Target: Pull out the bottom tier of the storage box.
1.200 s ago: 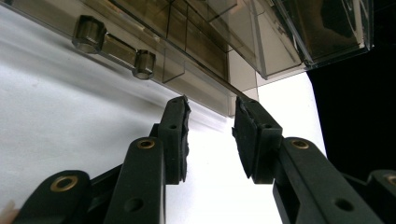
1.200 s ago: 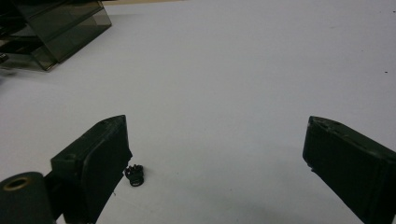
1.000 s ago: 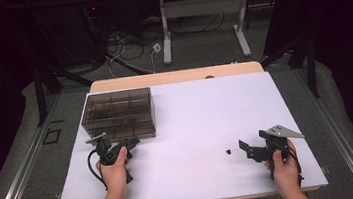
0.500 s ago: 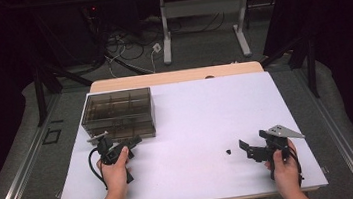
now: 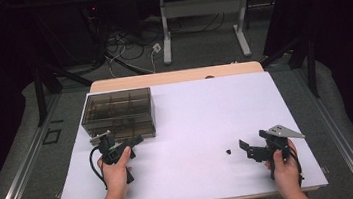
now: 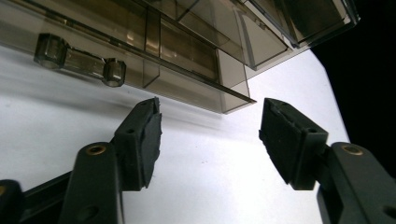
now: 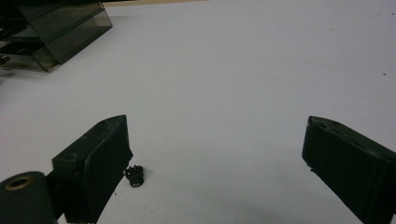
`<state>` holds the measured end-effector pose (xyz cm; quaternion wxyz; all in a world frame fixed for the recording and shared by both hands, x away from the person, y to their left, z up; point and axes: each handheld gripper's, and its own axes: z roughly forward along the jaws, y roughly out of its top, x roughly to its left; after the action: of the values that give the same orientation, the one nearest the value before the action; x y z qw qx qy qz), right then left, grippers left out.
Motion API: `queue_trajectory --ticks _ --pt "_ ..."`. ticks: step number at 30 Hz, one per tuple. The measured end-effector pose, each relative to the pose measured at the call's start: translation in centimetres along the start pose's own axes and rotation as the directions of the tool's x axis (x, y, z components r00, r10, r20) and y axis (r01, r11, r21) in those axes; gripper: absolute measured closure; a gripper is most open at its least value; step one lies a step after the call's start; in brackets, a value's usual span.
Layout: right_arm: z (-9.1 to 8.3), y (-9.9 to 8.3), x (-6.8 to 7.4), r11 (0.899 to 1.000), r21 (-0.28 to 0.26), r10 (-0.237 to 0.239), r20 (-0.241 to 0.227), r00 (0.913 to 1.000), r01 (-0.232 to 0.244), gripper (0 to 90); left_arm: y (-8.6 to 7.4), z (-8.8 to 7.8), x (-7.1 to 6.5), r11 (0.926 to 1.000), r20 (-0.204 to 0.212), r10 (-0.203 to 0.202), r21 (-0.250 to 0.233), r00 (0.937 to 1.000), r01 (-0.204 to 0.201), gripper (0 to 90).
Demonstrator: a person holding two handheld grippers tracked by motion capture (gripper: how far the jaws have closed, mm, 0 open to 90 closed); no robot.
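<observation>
While both grippers wait with jaws spread, the box (image 5: 120, 114) sits at the back left of the table (image 5: 201, 112).

Just by the front of the box, the left gripper (image 5: 128, 144) has been opening its jaws, and nothing is between them. That box looks like smoky see-through plastic, hard and smooth, with little rooms inside and a knobby bar handle (image 6: 80, 59). It may feel light and slippery, so the handle seems the best spot to grab. Over at the right gripper (image 5: 244, 148), the jaws hold nothing, near a tiny black bit (image 7: 134, 176).
</observation>
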<state>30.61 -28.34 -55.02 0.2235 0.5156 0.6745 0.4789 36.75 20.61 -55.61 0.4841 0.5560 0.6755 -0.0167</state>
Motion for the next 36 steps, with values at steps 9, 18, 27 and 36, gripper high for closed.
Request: queue_trajectory --ticks 9,18,27,36 --pt "0.0 0.0 0.0 1.000 0.001 -0.003 0.001 1.0000 0.003 7.4 -0.3 0.2 -1.0 0.9935 -0.050 0.113 -0.010 0.9924 -0.114 33.4" --pt "0.1 0.0 -0.1 1.000 -0.002 -0.007 0.000 1.0000 0.007 7.4 -0.4 0.5 -1.4 0.9835 -0.044 0.178 -0.023 0.9830 -0.179 32.8" --pt "0.1 0.0 -0.1 1.000 0.000 -0.007 -0.003 1.0000 0.007 7.4 -0.4 0.6 -1.7 0.9796 -0.011 0.201 -0.008 0.9796 -0.201 34.5" --pt "0.1 0.0 0.0 1.000 -0.006 0.003 -0.005 1.0000 -0.003 7.4 -0.2 0.4 -2.1 0.9754 -0.007 0.220 -0.003 0.9754 -0.220 30.6"
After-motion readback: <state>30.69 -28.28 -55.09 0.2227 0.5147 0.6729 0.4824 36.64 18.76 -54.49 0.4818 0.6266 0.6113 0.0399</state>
